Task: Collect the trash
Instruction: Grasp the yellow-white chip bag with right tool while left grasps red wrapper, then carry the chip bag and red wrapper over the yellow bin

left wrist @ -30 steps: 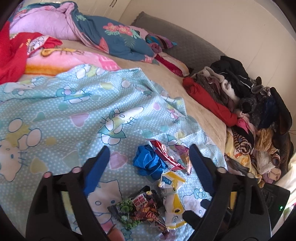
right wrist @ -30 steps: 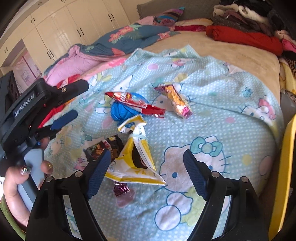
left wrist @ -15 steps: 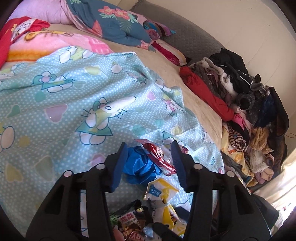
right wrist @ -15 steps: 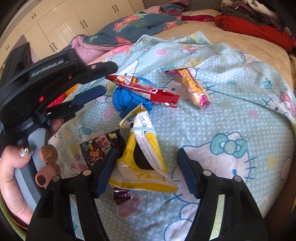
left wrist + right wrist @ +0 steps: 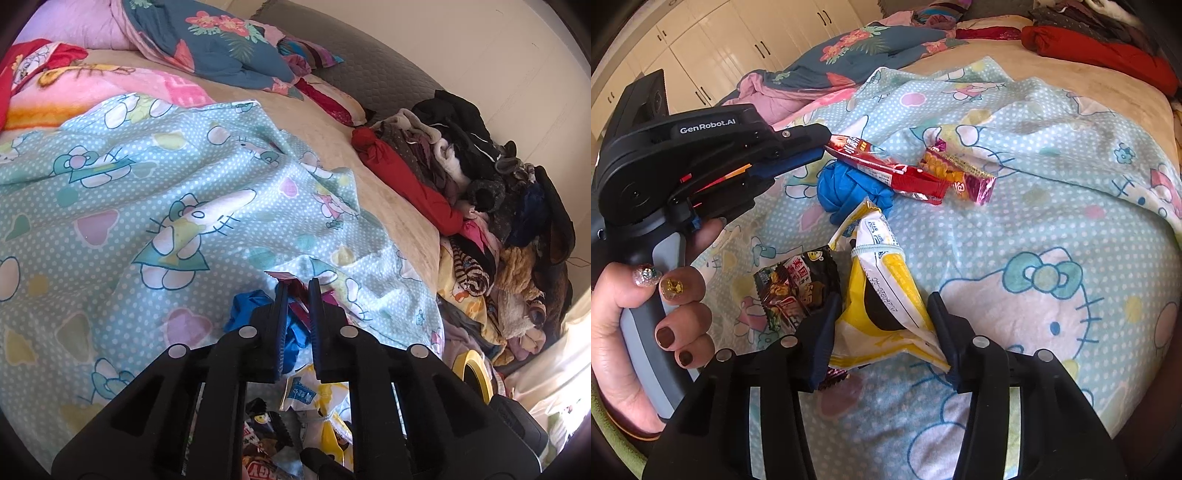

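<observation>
Trash lies on a Hello Kitty sheet (image 5: 1052, 229). My left gripper (image 5: 297, 286) is shut on the end of a red snack wrapper (image 5: 886, 170), seen from the side in the right wrist view (image 5: 820, 142). The wrapper lies across a crumpled blue bag (image 5: 846, 192). My right gripper (image 5: 884, 314) is open, its jaws on either side of a yellow and white wrapper (image 5: 886, 295). A dark snack packet (image 5: 794, 284) lies left of it. An orange and pink wrapper (image 5: 960, 173) lies beyond.
A pile of clothes (image 5: 498, 206) fills the bed's right side. Blankets and pillows (image 5: 184, 48) lie at the head. White cupboards (image 5: 738, 44) stand behind. A yellow ring-shaped object (image 5: 476, 373) sits beside the bed's edge.
My left gripper moved forward and closed from wide open onto the red wrapper. My right gripper moved forward around the yellow wrapper and narrowed.
</observation>
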Tool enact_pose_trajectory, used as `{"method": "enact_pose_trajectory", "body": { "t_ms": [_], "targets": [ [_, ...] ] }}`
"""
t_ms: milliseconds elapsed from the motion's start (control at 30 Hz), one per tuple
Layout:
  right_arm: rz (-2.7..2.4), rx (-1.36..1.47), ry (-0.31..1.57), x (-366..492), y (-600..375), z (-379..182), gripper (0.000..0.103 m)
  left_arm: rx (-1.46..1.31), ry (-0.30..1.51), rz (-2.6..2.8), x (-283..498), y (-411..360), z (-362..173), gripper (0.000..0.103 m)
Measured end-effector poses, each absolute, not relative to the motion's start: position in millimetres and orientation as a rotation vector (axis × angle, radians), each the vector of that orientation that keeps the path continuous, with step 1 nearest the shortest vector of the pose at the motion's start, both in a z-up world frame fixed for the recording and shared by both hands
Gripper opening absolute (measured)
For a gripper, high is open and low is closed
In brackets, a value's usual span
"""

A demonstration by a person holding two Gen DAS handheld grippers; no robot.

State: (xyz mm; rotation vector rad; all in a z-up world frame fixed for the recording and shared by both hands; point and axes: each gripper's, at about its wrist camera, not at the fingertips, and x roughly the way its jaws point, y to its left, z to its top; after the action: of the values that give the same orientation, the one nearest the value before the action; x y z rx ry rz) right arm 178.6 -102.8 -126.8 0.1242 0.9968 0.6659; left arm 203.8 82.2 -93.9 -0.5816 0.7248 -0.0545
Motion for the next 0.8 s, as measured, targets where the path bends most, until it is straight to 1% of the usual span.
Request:
{"method": "enact_pose_trajectory", "body": {
  "t_ms": [233, 467, 800],
  "targets": [
    [0.676, 0.206, 0.989, 174, -123, -118, 0.045, -0.586, 0.690, -0.068, 188, 77, -83, 0.002],
    [0.674, 0.282, 0.972, 172, -146, -108, 0.045, -0.576, 0.644, -0.074, 168, 72, -67, 0.002],
    [0.639, 0.240, 0.892, 168, -163, -83, 0.045, -0.534, 0.582, -0.097, 149, 61, -38, 0.001]
  ]
}}
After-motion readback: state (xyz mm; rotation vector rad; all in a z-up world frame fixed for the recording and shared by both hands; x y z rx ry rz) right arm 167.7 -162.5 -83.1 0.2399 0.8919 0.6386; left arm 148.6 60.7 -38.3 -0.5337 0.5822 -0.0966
